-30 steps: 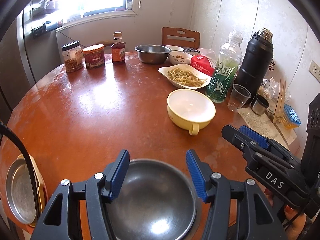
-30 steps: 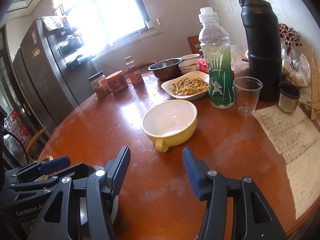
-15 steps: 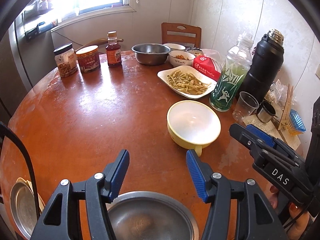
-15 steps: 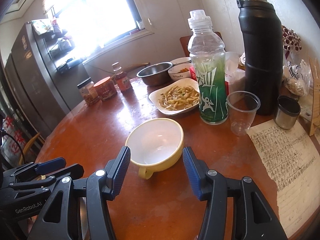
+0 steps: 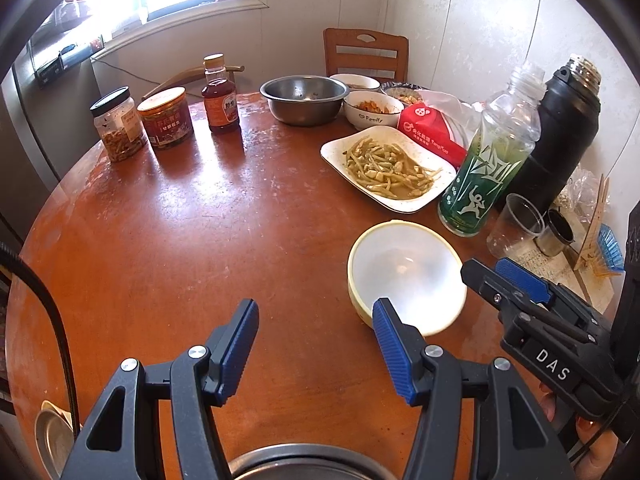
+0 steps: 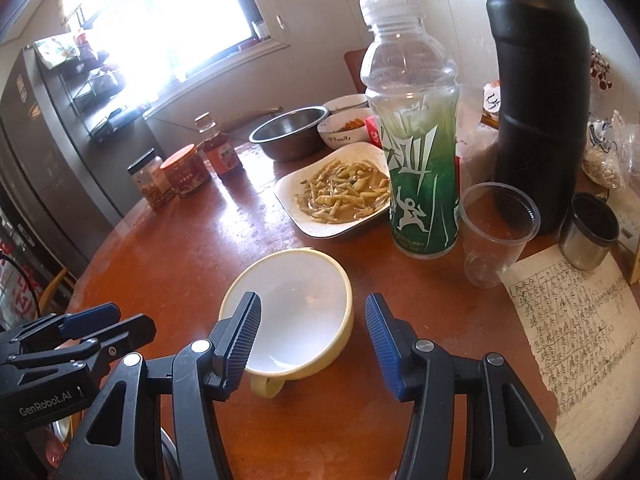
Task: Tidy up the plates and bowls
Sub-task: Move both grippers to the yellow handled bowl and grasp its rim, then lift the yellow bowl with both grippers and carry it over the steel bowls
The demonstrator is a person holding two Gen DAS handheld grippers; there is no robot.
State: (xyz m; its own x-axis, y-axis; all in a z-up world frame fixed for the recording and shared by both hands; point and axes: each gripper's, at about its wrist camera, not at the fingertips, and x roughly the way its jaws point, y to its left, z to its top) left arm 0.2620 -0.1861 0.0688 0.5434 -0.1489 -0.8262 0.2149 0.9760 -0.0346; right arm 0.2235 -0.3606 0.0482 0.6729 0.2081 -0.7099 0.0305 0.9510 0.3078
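Observation:
A yellow bowl (image 5: 404, 276) (image 6: 290, 308) with a white inside and a small handle stands empty on the round red-brown table (image 5: 180, 232). My right gripper (image 6: 312, 334) is open, its fingers standing either side of the bowl's near rim without touching it. My left gripper (image 5: 316, 344) is open over bare table, left of that bowl. A steel bowl (image 5: 308, 464) sits at the table's near edge below the left gripper. A white plate of yellow-green vegetable strips (image 5: 390, 168) (image 6: 340, 192) lies beyond the yellow bowl. A second steel bowl (image 5: 303, 98) and a white bowl of food (image 5: 373, 109) stand at the far side.
A green drink bottle (image 6: 416, 144), a black flask (image 6: 538, 92), a clear plastic cup (image 6: 494, 232), a small steel cup (image 6: 588, 232) and a written sheet (image 6: 576, 328) crowd the right. Jars (image 5: 164, 118) and a sauce bottle (image 5: 220, 96) stand far left. A metal plate (image 5: 52, 440) lies off the table's left edge.
Both grippers have moved forward across the table. The near steel bowl has slid from between the left fingers to the bottom edge, and the yellow bowl now lies between the right fingers.

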